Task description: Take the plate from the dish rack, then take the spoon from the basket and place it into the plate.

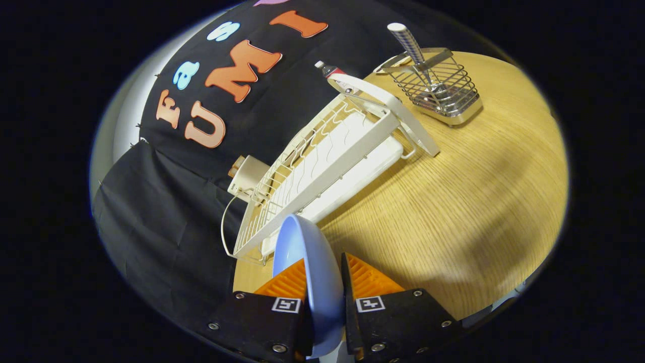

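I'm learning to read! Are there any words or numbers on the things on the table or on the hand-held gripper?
No text can be read.
Square markers on the hand-held gripper, whose fingers are shut on the plate: black-and-white patterns, not words.
Bottle behind the dish rack: label too small to read.

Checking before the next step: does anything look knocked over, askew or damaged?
Nothing stands out. The gripper holds the plate on edge; the dish rack and basket sit flat on the table, spoon standing inside.
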`<state>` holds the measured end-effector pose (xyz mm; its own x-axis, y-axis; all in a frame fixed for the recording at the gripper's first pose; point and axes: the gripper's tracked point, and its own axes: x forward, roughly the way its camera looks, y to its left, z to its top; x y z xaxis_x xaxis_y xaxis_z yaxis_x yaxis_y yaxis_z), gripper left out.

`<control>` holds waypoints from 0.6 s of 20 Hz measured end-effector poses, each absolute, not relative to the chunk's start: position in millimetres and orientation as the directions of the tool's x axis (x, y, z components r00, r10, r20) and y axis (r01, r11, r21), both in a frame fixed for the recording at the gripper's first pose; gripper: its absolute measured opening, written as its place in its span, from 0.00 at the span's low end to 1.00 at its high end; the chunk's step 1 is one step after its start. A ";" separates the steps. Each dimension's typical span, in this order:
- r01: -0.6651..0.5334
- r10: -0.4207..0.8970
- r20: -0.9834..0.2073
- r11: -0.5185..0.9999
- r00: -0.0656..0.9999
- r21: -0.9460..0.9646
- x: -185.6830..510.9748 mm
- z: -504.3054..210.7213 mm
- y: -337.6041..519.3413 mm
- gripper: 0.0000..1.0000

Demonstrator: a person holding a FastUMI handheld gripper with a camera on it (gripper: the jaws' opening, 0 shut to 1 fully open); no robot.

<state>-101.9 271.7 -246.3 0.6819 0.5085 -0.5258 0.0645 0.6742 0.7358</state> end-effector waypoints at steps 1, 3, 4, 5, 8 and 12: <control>0.062 0.515 -0.517 0.665 0.684 0.744 -100.2 -242.7 272.3 0.27; 0.040 0.492 -0.529 0.705 0.691 0.708 -98.1 -241.6 264.7 0.31; 0.025 0.469 -0.538 0.737 0.700 0.675 -97.1 -240.8 257.2 0.34; 0.010 0.448 -0.539 0.762 0.714 0.647 -95.3 -238.5 248.3 0.41; 0.000 0.394 -0.531 0.804 0.751 0.595 -88.5 -230.5 213.9 0.53; 0.042 0.261 -0.536 0.872 0.803 0.487 -77.6 -229.0 155.8 0.64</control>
